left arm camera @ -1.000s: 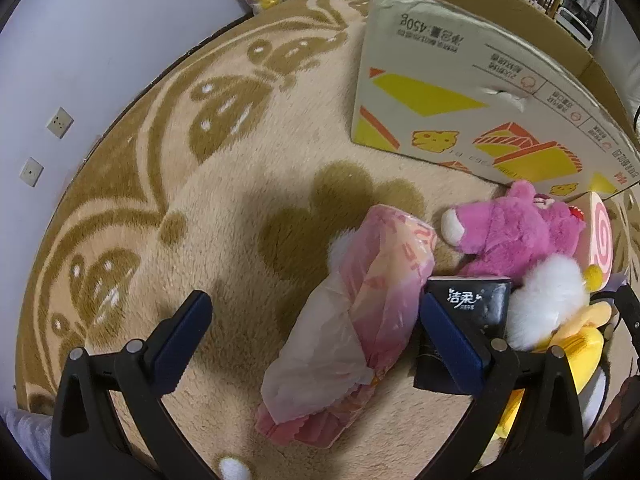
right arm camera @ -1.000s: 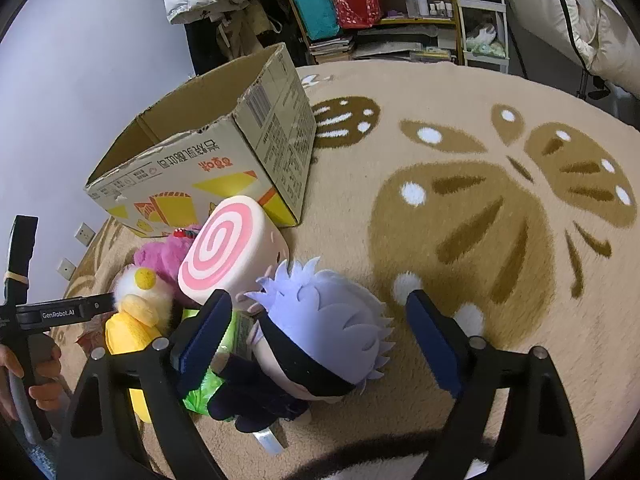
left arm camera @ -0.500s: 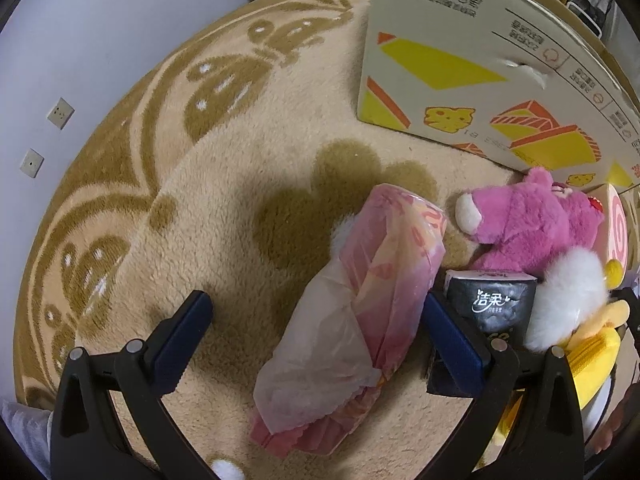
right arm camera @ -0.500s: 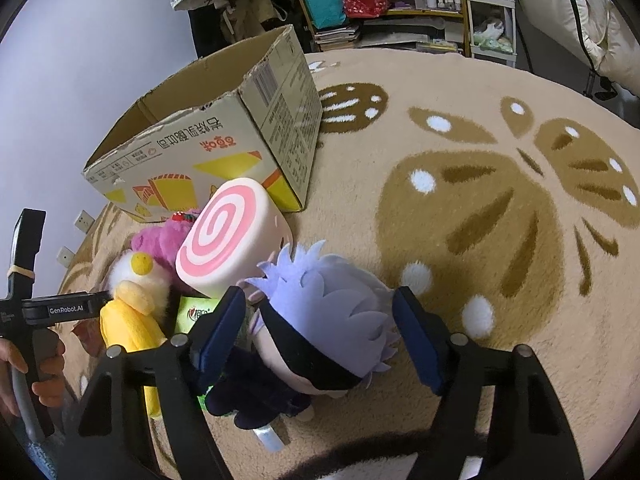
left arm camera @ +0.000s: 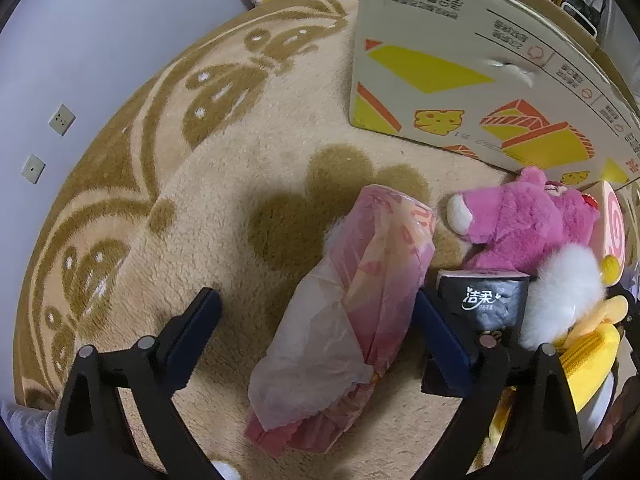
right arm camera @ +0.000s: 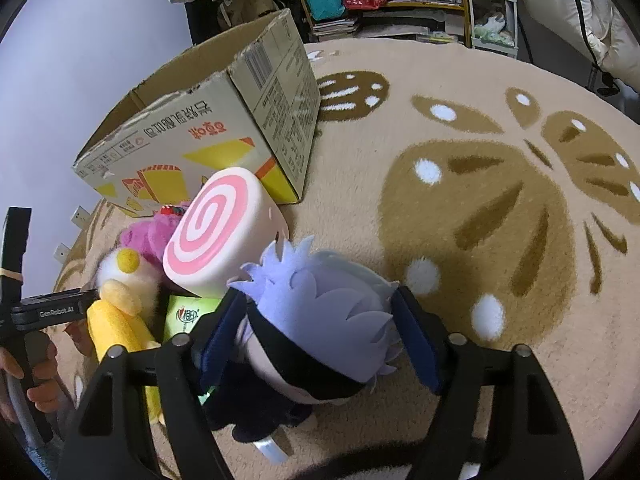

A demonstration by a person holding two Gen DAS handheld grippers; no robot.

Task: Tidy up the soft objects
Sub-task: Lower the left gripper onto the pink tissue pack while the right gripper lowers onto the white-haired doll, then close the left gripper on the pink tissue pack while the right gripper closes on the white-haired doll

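Fluffy rug (right arm camera: 460, 128) is holding the toys. Right tool (right arm camera: 316, 332) is squeezing the purple-haired doll (right arm camera: 320, 320) for lifting; box (right arm camera: 224, 120) waits at eleven o'clock. Left tool (left arm camera: 316, 328) is hanging wide around the pink bag (left arm camera: 360, 300).

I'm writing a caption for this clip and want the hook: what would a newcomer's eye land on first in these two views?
In the right wrist view, the right gripper closes around the head of a plush doll with spiky lavender hair, right in front of a pink-and-white swirl cushion. In the left wrist view, the open left gripper straddles a pink plastic-wrapped bundle on the rug. Behind both stands the cardboard box.
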